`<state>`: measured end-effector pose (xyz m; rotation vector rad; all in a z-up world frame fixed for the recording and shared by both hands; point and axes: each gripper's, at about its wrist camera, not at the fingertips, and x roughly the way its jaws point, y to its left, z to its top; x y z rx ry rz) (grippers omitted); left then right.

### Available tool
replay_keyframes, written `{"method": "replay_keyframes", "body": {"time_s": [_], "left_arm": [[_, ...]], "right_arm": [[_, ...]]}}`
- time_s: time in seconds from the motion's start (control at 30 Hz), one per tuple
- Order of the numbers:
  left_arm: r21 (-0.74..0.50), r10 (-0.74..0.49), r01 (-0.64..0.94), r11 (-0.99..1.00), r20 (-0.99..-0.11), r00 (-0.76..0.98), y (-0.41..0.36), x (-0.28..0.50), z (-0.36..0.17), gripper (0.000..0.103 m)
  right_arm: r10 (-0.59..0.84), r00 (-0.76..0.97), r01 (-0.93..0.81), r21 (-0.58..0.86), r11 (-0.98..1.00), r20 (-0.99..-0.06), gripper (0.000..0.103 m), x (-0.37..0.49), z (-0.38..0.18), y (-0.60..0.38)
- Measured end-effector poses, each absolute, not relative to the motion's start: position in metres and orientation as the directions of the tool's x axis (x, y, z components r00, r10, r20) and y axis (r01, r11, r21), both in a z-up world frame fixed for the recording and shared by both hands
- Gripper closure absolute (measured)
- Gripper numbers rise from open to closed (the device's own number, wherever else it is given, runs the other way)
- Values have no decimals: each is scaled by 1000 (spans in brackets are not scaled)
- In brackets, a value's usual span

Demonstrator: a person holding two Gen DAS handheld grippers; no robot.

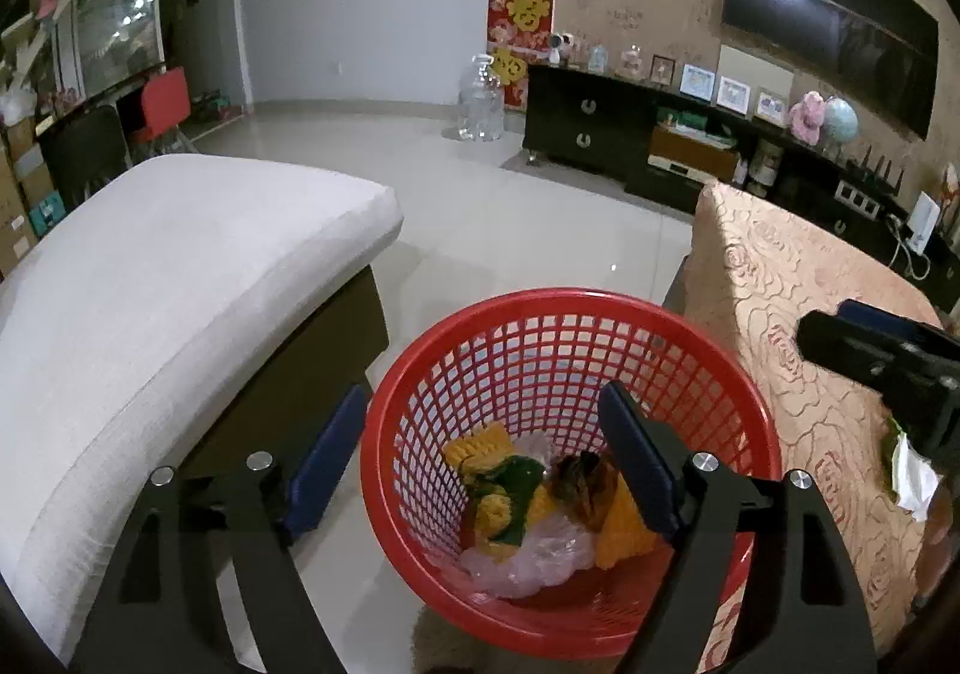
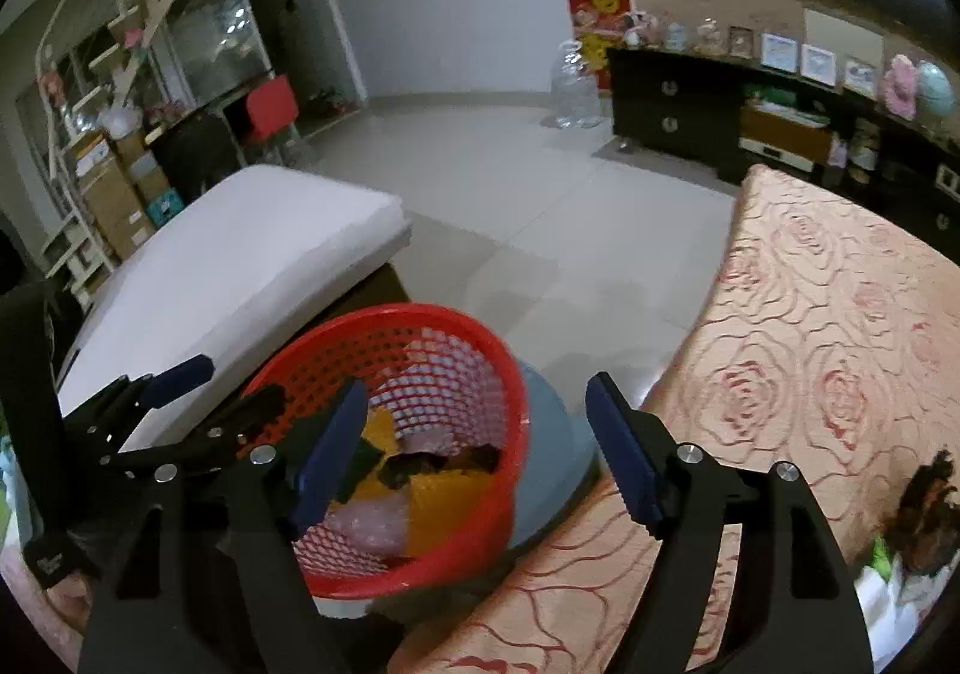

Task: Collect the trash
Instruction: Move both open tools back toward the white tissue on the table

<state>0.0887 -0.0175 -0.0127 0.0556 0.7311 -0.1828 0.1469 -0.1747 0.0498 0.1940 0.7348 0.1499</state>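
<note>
Left wrist: round red plastic lattice basket (image 1: 564,374) holds crinkled wrappers (image 1: 528,548); left gripper (image 1: 480,452) and right gripper (image 2: 474,452) both released

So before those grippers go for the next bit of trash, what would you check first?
1. Left gripper open and holding nothing: ok.
2. Right gripper open and holding nothing: ok.
3. Red basket upright, mouth unobstructed: ok.
4. Trash still to collect: ok, a white tissue lies on the rose-patterned tablecloth.
5. What the dark clump beside the tissue is: cannot tell.
6. Room left in the basket: ok, wrappers cover only the bottom.
</note>
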Motion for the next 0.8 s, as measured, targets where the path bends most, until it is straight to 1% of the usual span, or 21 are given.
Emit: {"method": "replay_keyframes", "body": {"time_s": [0.1,0.33,0.57,0.8], "left_arm": [[-15,-158,198,980,-665,730,-20,87,-12,26],[-16,-198,246,969,-645,738,-34,77,-6,26],[-14,-255,317,948,-629,734,-60,61,0,26],[6,-310,400,917,-620,721,-92,44,2,26]], "right_arm": [[170,753,-33,222,974,-636,24,138,55,-189],[133,762,29,239,971,-633,24,114,60,-227],[-11,790,146,171,974,-613,24,68,77,-272],[-157,772,342,195,919,-616,24,4,71,-333]]}}
